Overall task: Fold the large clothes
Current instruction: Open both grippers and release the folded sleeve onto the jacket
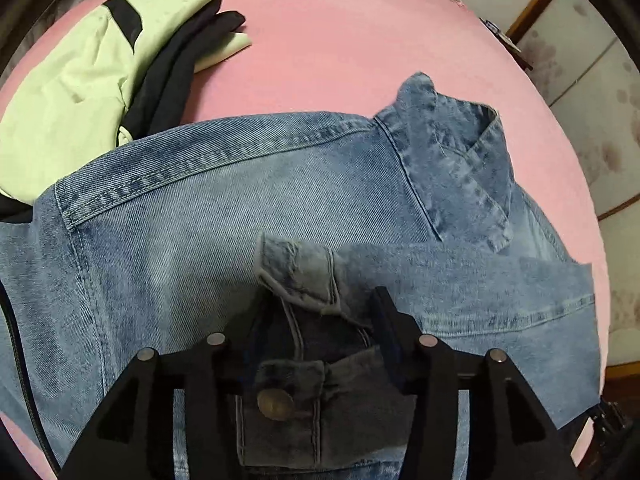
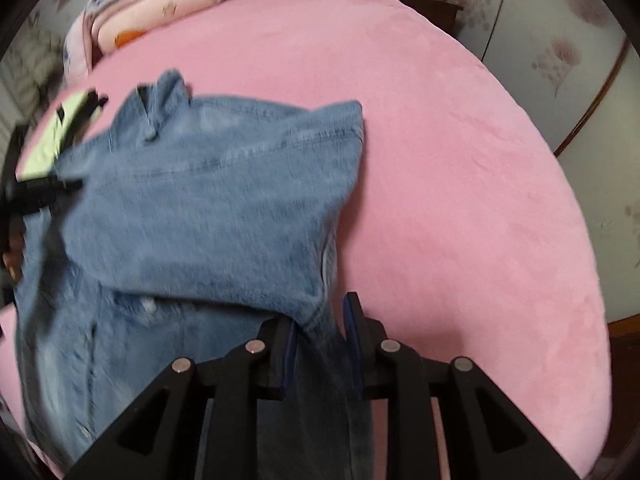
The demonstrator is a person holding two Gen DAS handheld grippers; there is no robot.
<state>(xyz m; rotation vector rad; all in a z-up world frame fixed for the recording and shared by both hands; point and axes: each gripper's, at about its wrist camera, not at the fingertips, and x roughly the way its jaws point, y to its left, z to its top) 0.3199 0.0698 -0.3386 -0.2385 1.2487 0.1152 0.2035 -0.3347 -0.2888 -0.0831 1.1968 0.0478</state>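
Two claws are seen over the denim jacket (image 1: pixel 224 208) on the bed (image 2: pixel 460 160): left claw (image 1: pixel 316 316) released around the cuff (image 1: pixel 296 276), right claw (image 2: pixel 320 328) loosely straddling a fold just beyond.

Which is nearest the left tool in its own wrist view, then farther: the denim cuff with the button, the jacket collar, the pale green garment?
1. Denim cuff with button: between the left tool's fingers, at the bottom.
2. Jacket collar: beyond, upper right.
3. Pale green garment: far upper left, on the pink bed.
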